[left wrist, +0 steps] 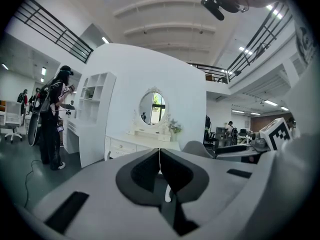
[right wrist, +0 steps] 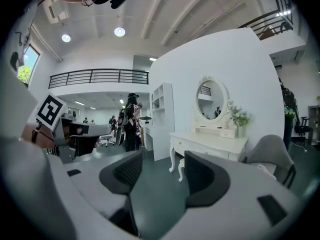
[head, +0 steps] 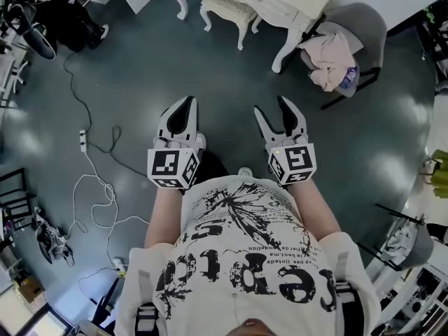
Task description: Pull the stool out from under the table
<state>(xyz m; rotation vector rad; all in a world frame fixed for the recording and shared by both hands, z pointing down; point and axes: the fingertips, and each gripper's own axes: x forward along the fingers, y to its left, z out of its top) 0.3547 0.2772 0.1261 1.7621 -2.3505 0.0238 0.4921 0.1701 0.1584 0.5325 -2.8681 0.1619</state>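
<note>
In the head view, the person's printed shirt (head: 238, 271) is filling the bottom. The left tool (head: 187, 105) and right tool (head: 271, 107) are pointing ahead at the stool (head: 225, 9), which is sitting tucked under the white counter (head: 280, 2), well apart from them. In the left gripper view, the left tool is pressing its jaws together on nothing. In the right gripper view, the right tool is gaping wide and empty, probably getting ready to grab the stool.
</note>
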